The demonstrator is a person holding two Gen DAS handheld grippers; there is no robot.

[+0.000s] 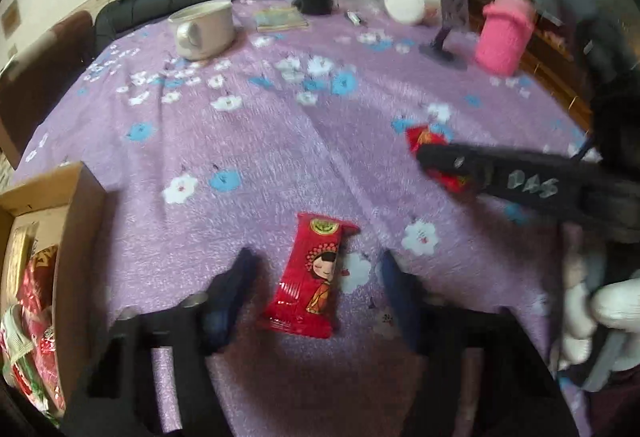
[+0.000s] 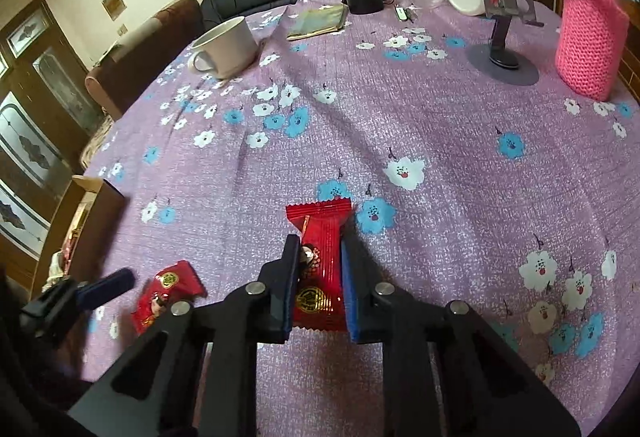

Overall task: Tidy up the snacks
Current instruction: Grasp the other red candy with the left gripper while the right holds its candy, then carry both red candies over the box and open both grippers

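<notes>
Right gripper (image 2: 316,273) is clamped across the middle of a red snack packet (image 2: 320,261), pads pressing both long edges, the packet lying on the flowered purple cloth of the surface (image 2: 440,165), well out from the cardboard box (image 2: 94,197) and on the side away from the box's open end. Over on the other side, the left gripper (image 1: 316,277) hangs spread around a second red snack packet (image 1: 310,277), nearer the cardboard box; there is clear cloth between each finger and the wrapper, so nothing is held there yet. These look like light, crinkly foil wrappers: soft, a bit slick, and probably crushable if squeezed hard. Best hold, I'd say, is across the narrow waist, as the right one has it, not by the flimsy crimped ends. The box already shows red wrappers inside, so that seems the home for both. The white mug (image 2: 228,45) and pink knitted sleeve (image 2: 588,49) sit far beyond, well out of play.
</notes>
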